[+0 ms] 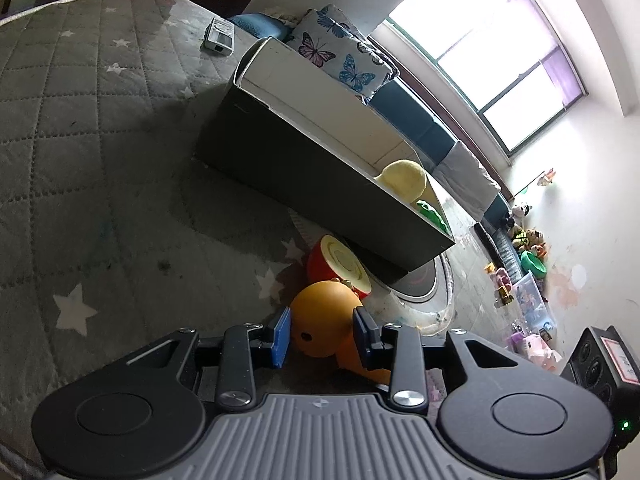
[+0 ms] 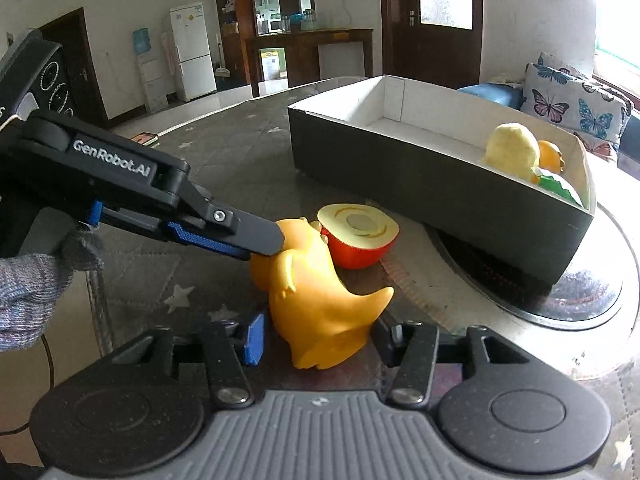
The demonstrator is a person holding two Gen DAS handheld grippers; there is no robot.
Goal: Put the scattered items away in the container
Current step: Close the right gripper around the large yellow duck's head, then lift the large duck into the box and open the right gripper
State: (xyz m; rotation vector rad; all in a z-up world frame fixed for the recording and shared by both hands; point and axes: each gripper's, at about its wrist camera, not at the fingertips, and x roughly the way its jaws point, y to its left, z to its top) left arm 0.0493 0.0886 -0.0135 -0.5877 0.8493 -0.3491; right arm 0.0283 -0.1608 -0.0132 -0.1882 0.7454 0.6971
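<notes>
An orange rubber duck (image 2: pixel 320 300) lies on its side on the grey quilted table cover. My left gripper (image 1: pixel 322 334) is open with its jaws on either side of the duck's head (image 1: pixel 324 320); it also shows in the right wrist view (image 2: pixel 264 246) touching the head. My right gripper (image 2: pixel 320 340) is open around the duck's body. A halved red apple toy (image 2: pixel 360 236) lies just beyond the duck. The dark box with a white inside (image 2: pixel 400 160) holds a yellow plush toy (image 2: pixel 512 150), an orange toy (image 2: pixel 550 156) and a green item (image 2: pixel 558 186).
The box rests partly on a round glass-rimmed plate (image 2: pixel 580 300). A small grey device (image 1: pixel 218 38) lies on the far table cover. A butterfly-print pillow (image 2: pixel 576 104) and a sofa stand behind the box. Toys litter the floor (image 1: pixel 528 280).
</notes>
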